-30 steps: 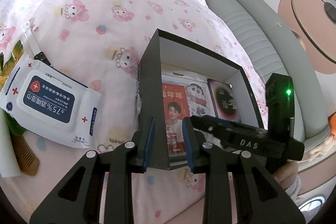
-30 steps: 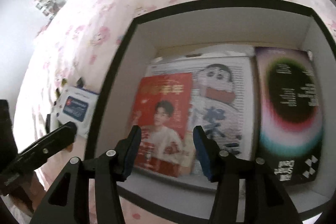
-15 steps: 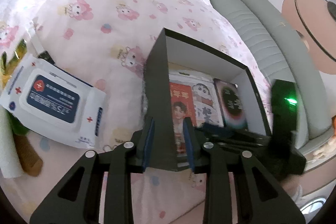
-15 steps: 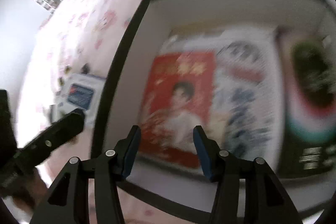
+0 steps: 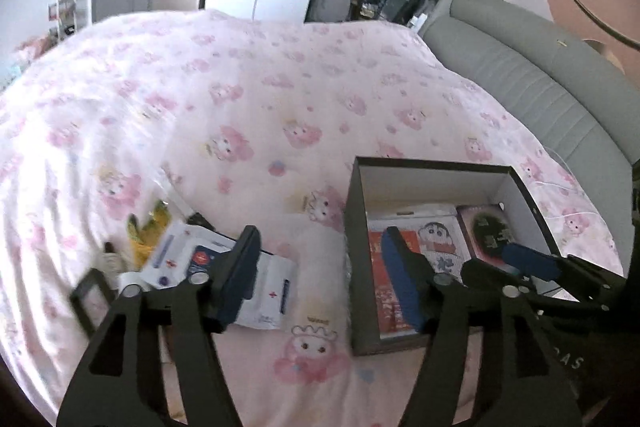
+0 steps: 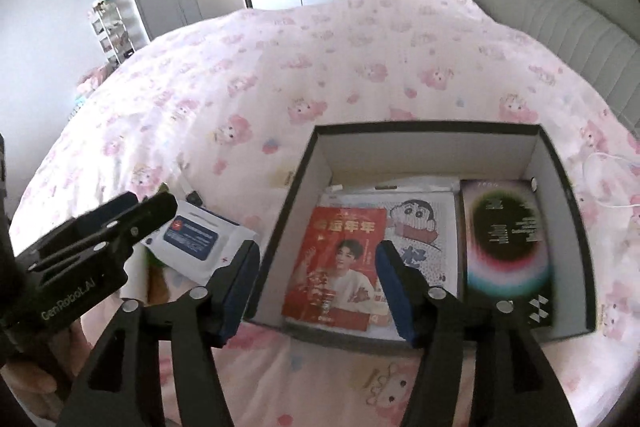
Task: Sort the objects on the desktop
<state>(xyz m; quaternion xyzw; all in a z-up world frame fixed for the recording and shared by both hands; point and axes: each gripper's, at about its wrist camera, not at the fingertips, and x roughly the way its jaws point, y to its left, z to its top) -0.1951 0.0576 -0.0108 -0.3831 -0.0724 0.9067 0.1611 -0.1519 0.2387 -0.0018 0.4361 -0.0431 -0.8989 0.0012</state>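
A black open box (image 6: 440,147) (image 5: 436,163) sits on the pink bedspread. Inside lie a red card with a portrait (image 6: 336,259), a cartoon booklet (image 6: 420,223) and a dark card (image 6: 508,247). A white wet-wipes pack (image 6: 196,239) (image 5: 264,287) lies left of the box. My left gripper (image 5: 320,267) is open and empty, raised above the box's left wall. My right gripper (image 6: 316,275) is open and empty, raised over the box's near left corner.
A yellow-green packet (image 5: 148,231) and a small black item (image 5: 198,219) lie by the wipes. A grey padded headboard (image 5: 540,83) runs along the right. A thin white cable (image 6: 600,179) lies right of the box. Wardrobes and a door stand beyond the bed.
My left gripper let go of the box's left wall, opened wide and pulled up and back. My right gripper opened wider and drew back out of the box. The box stays put.
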